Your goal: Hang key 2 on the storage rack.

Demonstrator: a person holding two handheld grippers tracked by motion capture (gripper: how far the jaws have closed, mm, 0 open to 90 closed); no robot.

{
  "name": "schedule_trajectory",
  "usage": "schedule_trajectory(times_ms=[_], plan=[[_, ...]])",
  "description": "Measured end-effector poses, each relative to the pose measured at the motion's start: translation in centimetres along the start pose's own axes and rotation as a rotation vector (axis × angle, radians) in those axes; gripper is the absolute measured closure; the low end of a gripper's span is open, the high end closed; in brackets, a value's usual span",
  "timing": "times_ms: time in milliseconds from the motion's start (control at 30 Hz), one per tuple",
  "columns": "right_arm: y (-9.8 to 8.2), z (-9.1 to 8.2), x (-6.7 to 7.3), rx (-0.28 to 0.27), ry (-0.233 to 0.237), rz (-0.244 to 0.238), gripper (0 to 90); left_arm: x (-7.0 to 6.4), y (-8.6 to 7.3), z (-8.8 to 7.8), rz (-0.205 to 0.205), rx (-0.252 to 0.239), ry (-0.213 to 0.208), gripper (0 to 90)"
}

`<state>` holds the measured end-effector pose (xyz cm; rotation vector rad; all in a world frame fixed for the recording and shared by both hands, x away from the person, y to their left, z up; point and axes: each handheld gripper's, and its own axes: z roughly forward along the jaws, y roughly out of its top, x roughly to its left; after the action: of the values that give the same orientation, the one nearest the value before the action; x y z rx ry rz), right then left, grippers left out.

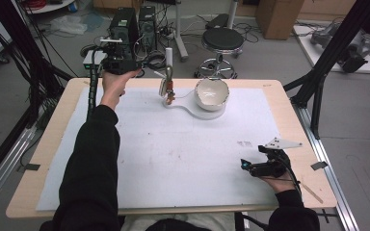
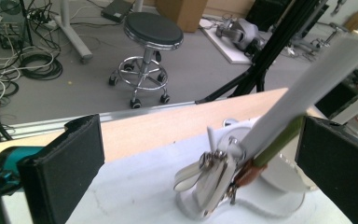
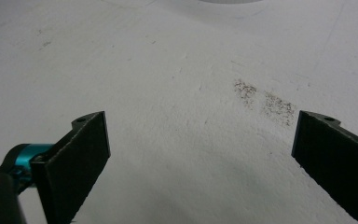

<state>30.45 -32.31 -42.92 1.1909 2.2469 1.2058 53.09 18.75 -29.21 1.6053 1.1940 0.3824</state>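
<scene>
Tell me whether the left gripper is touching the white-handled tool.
Apart. The left gripper view shows the left gripper open, bare table between each pad and the white-handled tool.

Left hand-held gripper (image 1: 139, 65) hovers beside the upright white-handled tool (image 1: 168, 77) (bowl (image 1: 212, 94) adjacent).

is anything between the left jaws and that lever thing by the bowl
Nothing visible. The left gripper has its jaws wide open, and the white-handled lever stands in the gap, nearer one jaw. Beyond it sits the bowl.
</scene>
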Motion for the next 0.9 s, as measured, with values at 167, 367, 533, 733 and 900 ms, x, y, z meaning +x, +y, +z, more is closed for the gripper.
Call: schedule_trajectory(times_ms=[167,367,533,733,900], plan=[[0.0,0.0,0.1,0.005,0.002,-0.002,3.1,0.3,-0.8,-0.8,0.002,0.016,-0.021,1.7],[0.1,0.0,0.1,0.0,-0.002,-0.002,3.1,0.1,-1.9,-1.6,0.055,0.058,-0.023,1.7],[0.1,0.1,0.2,0.007,0.002,0.001,3.1,-0.2,-3.3,-2.0,0.067,0.062,-0.036,1.7],[0.1,0.2,0.1,0.01,-0.004,0.005,3.1,-0.9,-4.4,-2.6,0.123,0.089,-0.048,1.7],[0.2,0.2,0.0,0.009,-0.004,0.009,2.5,-1.0,-5.4,-4.0,0.13,0.097,-0.061,1.7]])
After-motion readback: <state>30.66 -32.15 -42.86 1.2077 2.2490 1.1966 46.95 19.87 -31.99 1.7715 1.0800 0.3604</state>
